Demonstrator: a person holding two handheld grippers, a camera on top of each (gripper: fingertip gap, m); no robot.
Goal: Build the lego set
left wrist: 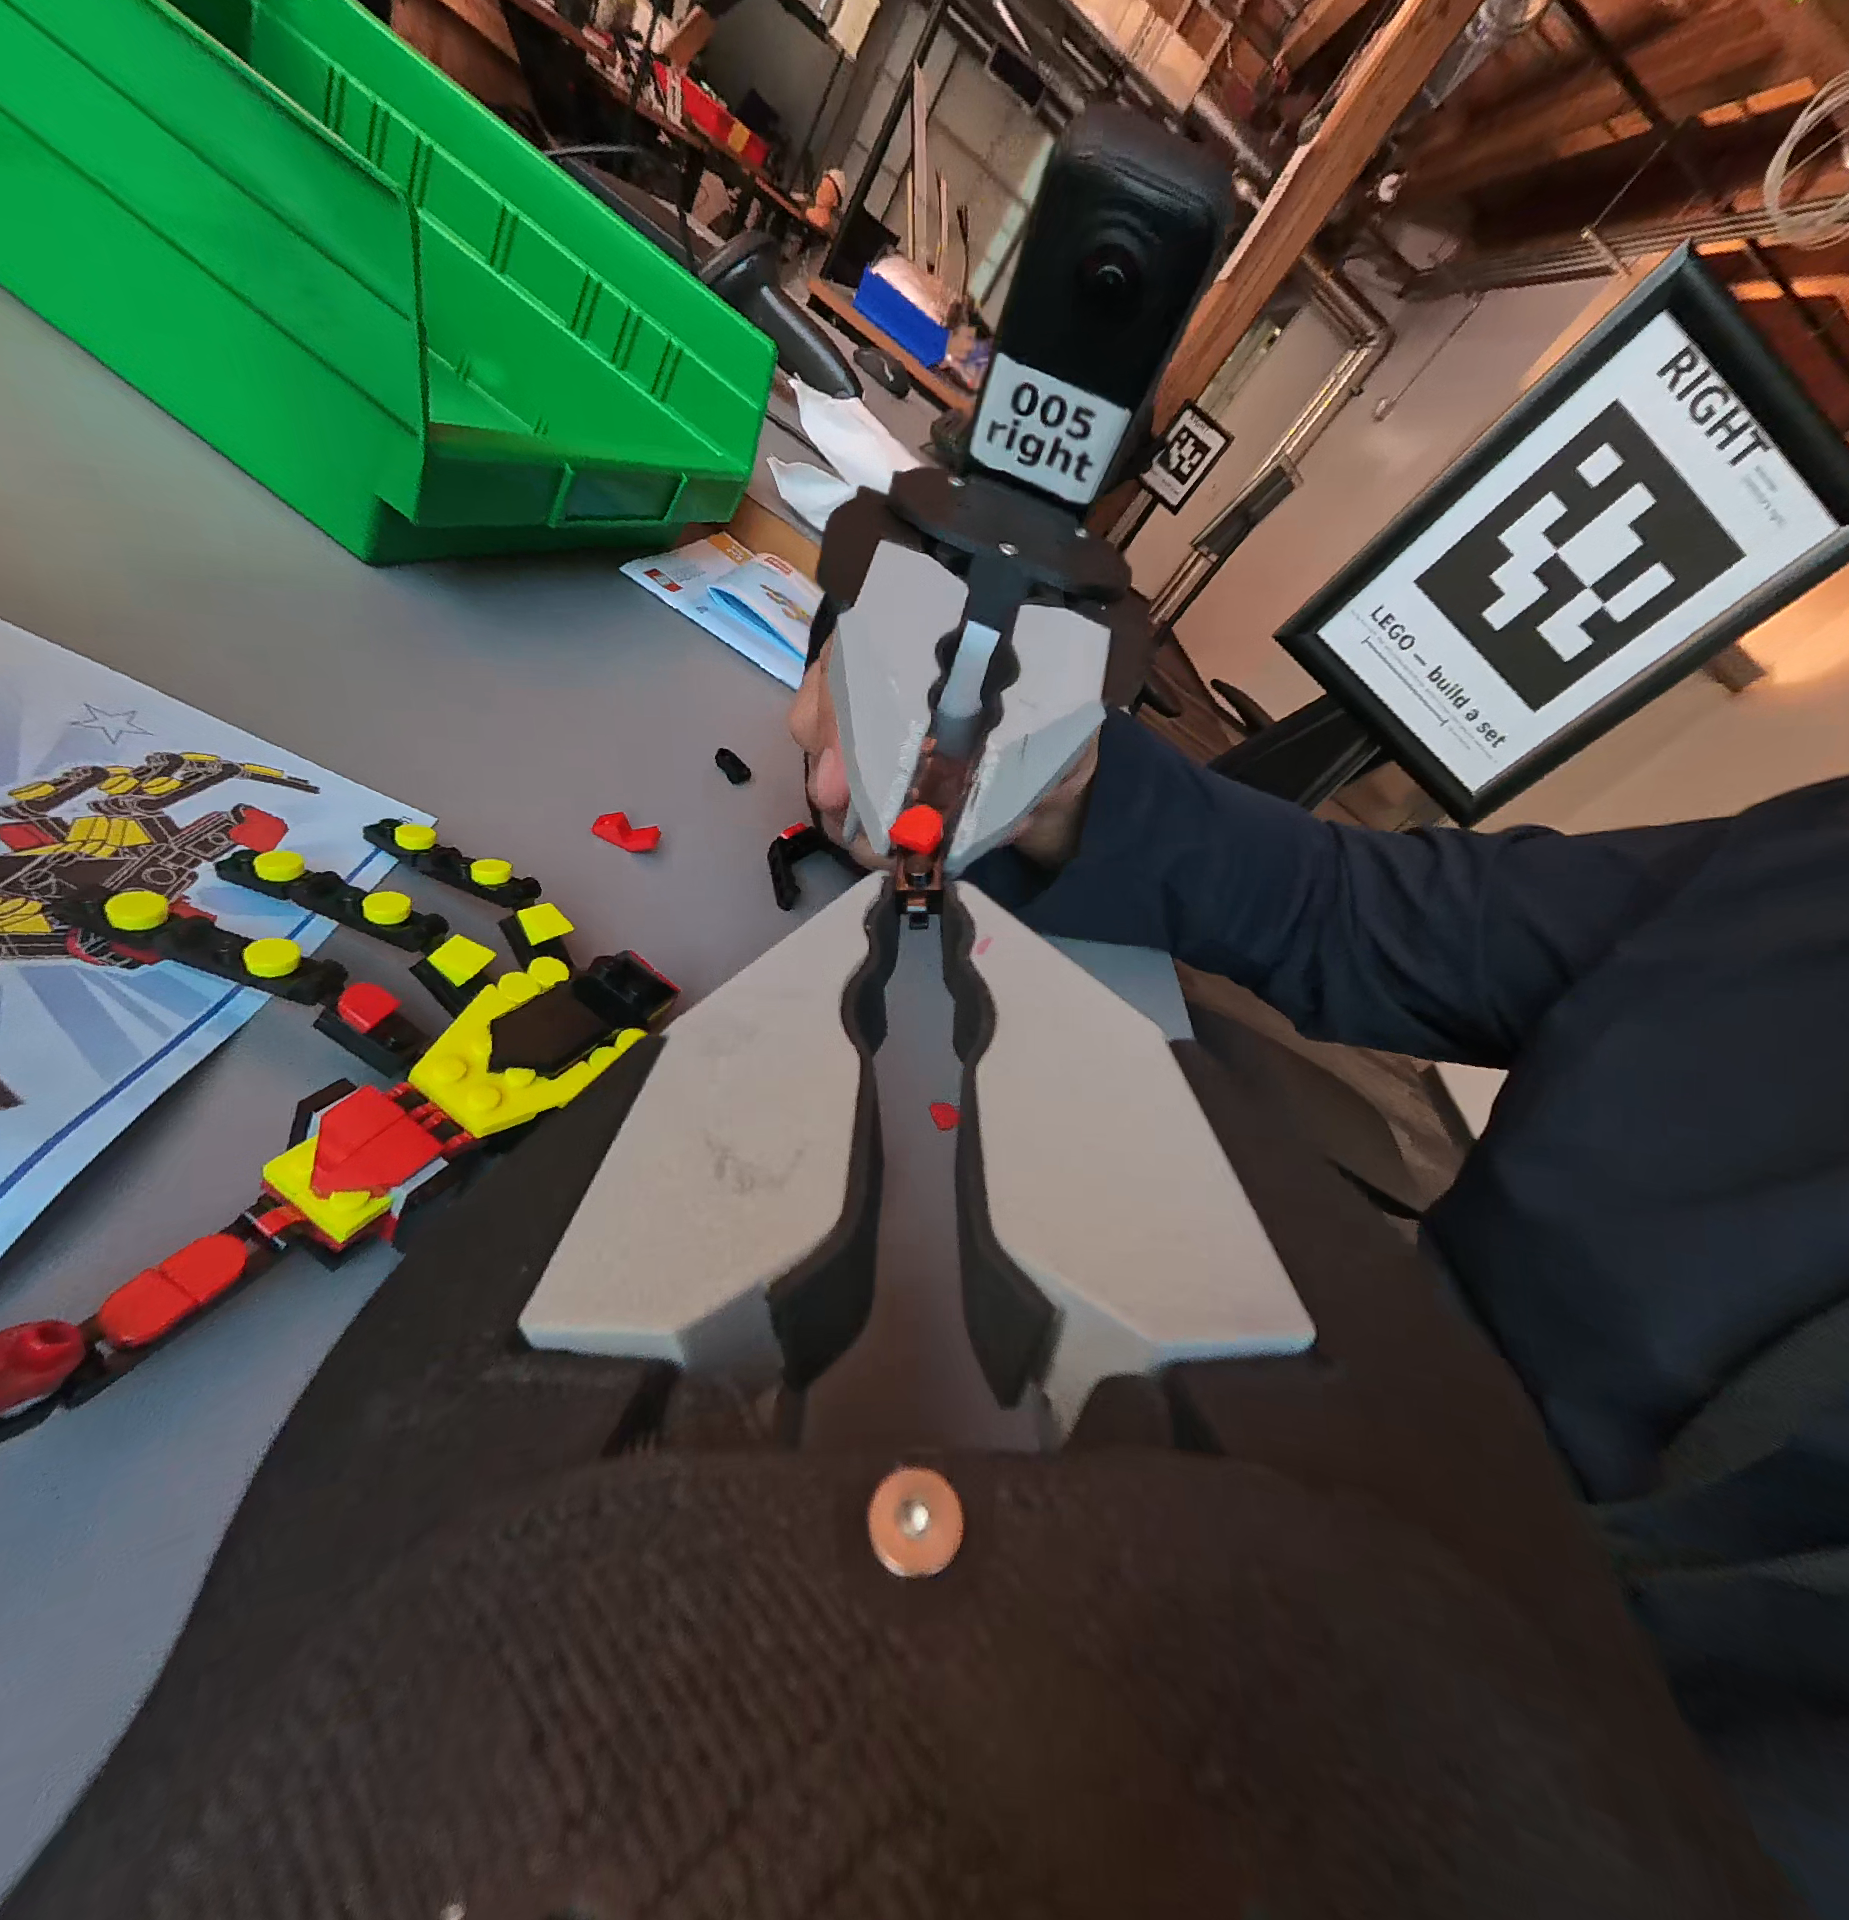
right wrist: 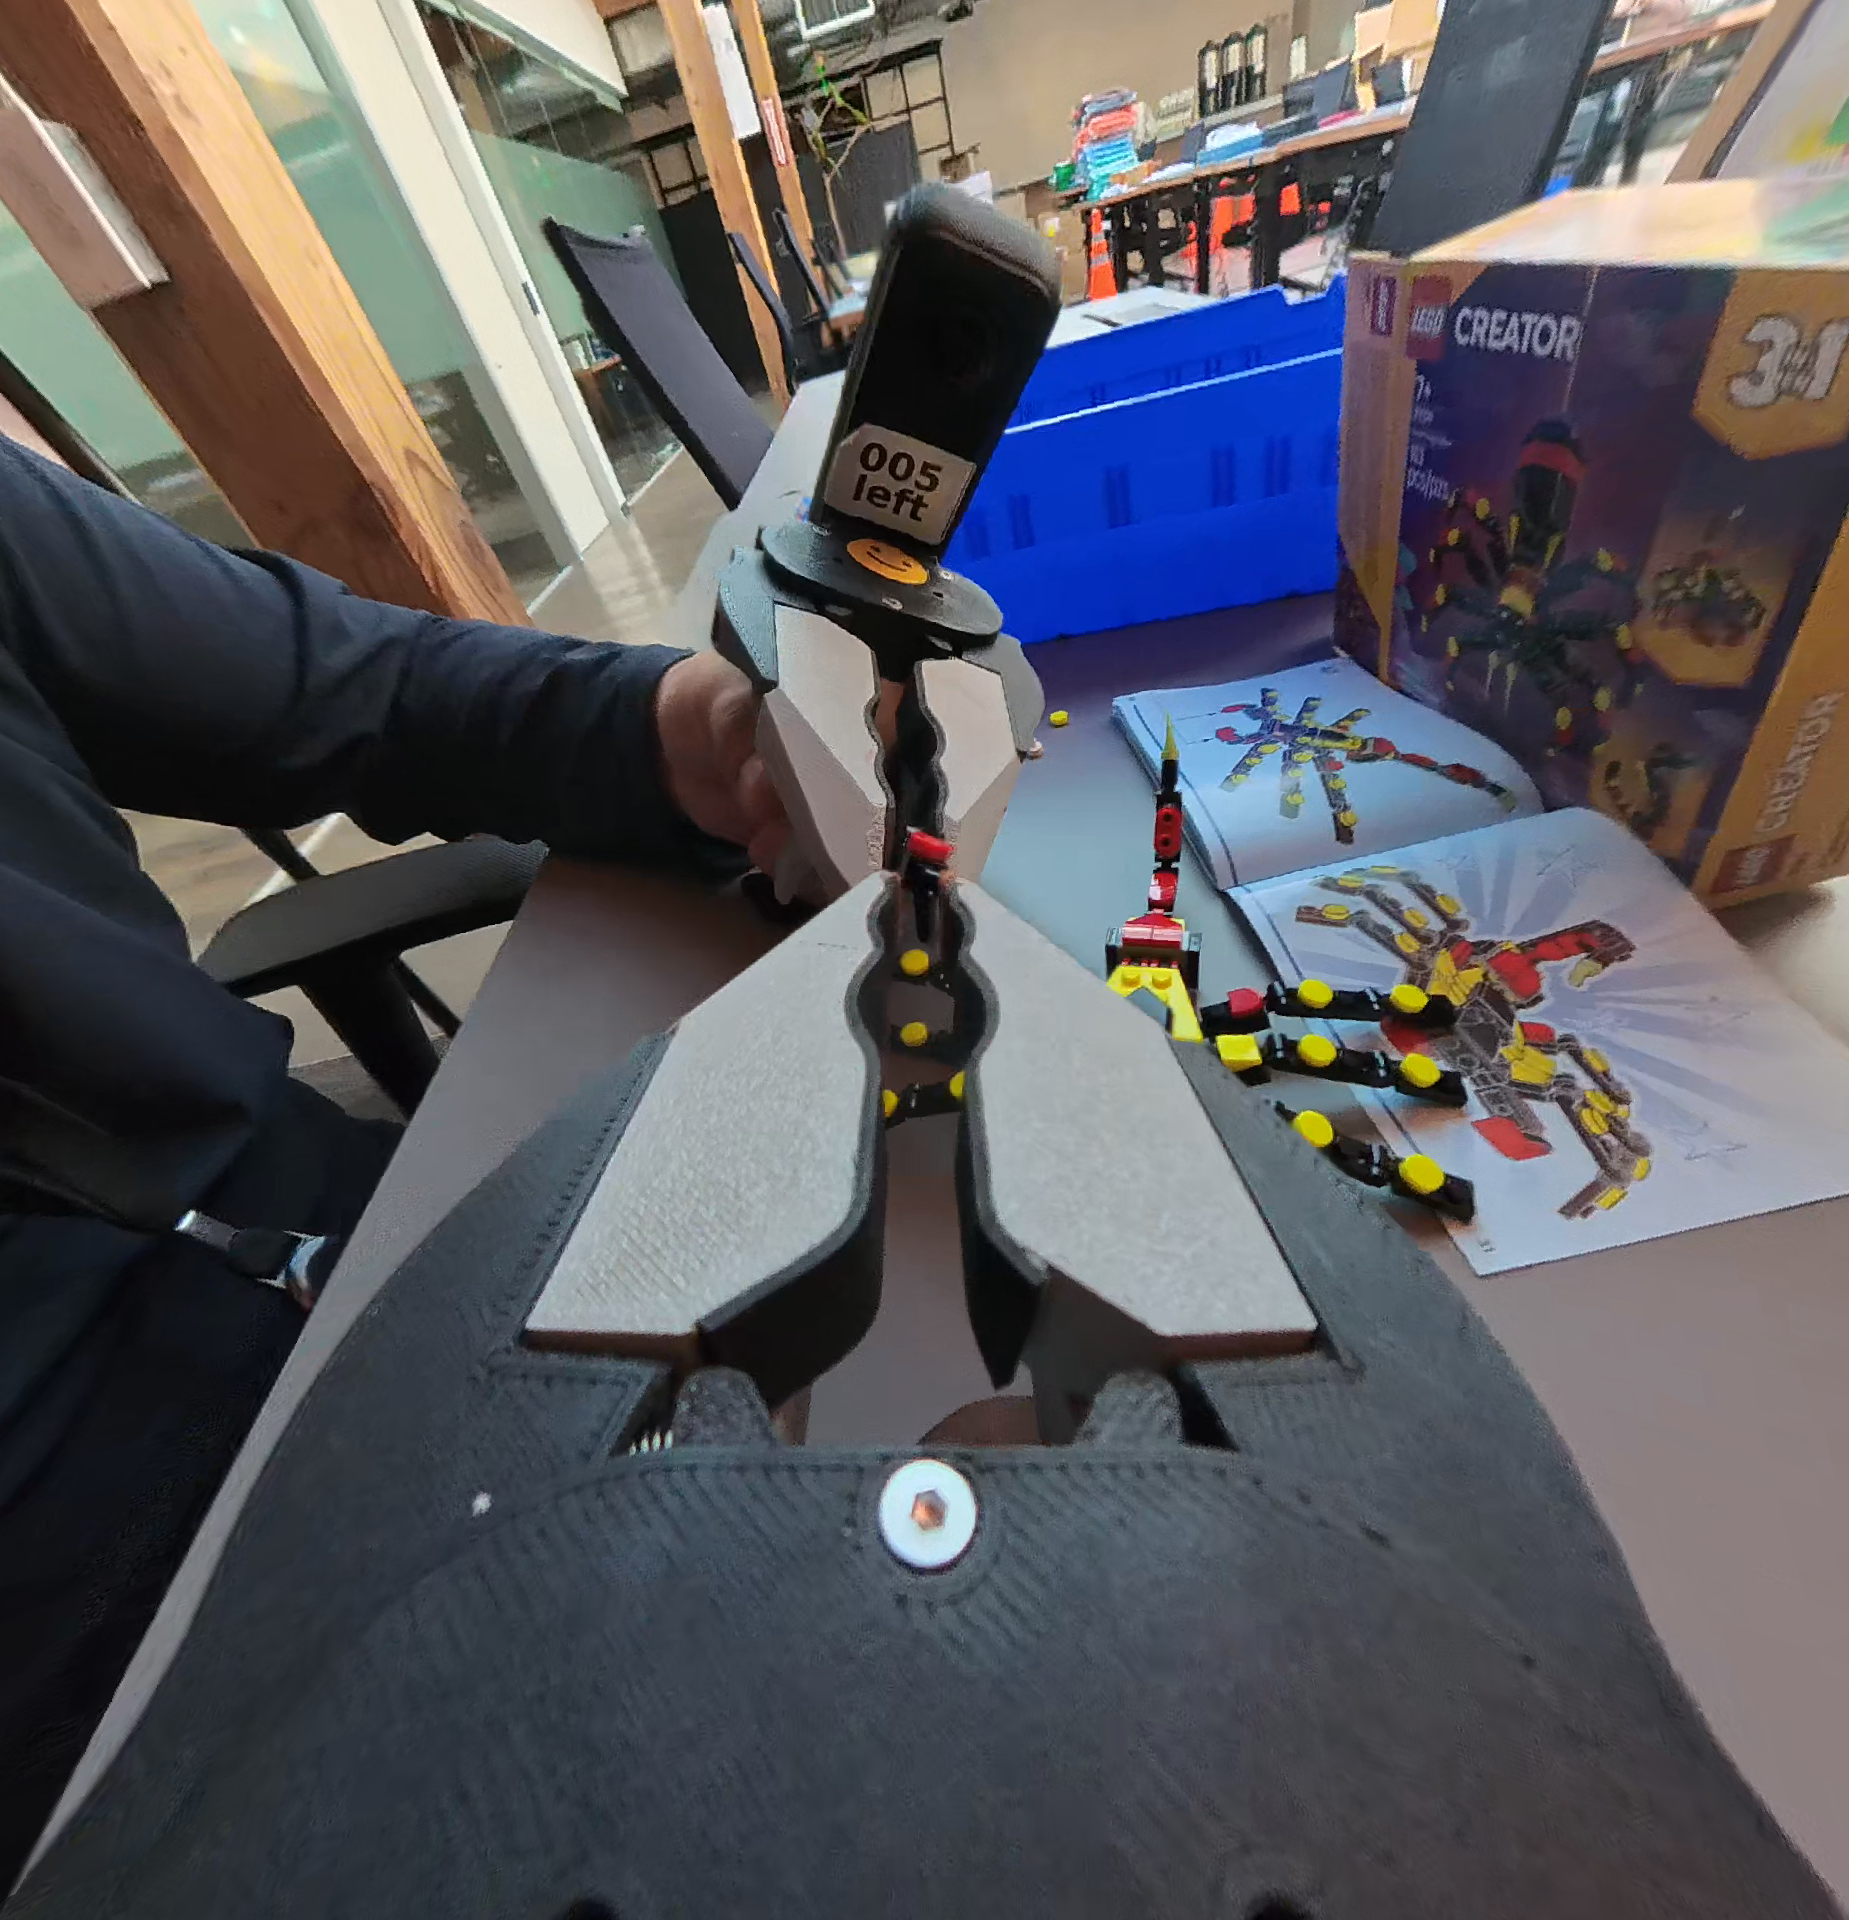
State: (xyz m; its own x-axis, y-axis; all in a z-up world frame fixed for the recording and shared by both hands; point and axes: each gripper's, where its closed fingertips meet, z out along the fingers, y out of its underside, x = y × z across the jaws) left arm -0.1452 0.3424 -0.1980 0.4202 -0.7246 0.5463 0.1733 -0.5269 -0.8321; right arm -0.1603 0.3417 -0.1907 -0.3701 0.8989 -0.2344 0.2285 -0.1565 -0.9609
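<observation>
Left gripper (left wrist: 915, 904) and right gripper (right wrist: 915, 904), tips meeting, apparently both clamp a black yellow-studded leg (right wrist: 915, 1029), visible only rightward.

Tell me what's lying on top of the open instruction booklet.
Three black leg segments with yellow studs lie across the open instruction booklet, reaching from the yellow and red body beside it. The page beneath them is hidden.
</observation>
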